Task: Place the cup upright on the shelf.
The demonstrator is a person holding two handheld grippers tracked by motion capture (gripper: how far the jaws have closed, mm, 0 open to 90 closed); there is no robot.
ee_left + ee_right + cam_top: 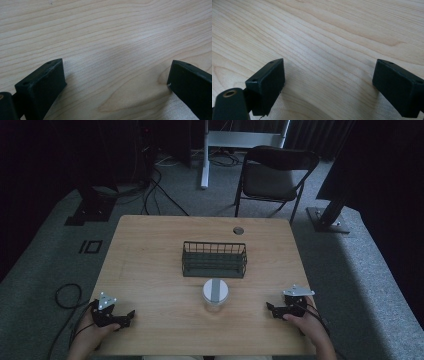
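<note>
Two things near the middle of the wooden table: a clear jar with a white lid crossed by a grey stripe, upright, toward the near edge, and just behind it a dark wire basket, close but apart from the jar. Roughly midway between the two grippers, the jar, well apart from each.

Left gripper low over the near left corner of the tabletop, grey three-cornered plate on top, jaws aimed inward toward the jar. Jaws spread wide in the left gripper view, nothing between them but bare wood grain; tips very close to the board, contact impossible to tell. Right gripper near the right edge, mirrored, pointing inward too. Jaws wide apart as well in the right gripper view, empty, with only pale wood and their soft shadows below.

Left hand wrapped around the rear of its gripper, forearm entering from the bottom edge; right hand likewise, cable trailing off beside it.

Small round grommet hole near the far edge of the table. Beyond, grey carpet, a black folding chair, a white desk leg, loose black cables and dark stand bases at both sides; room dim, background nearly black.
</note>
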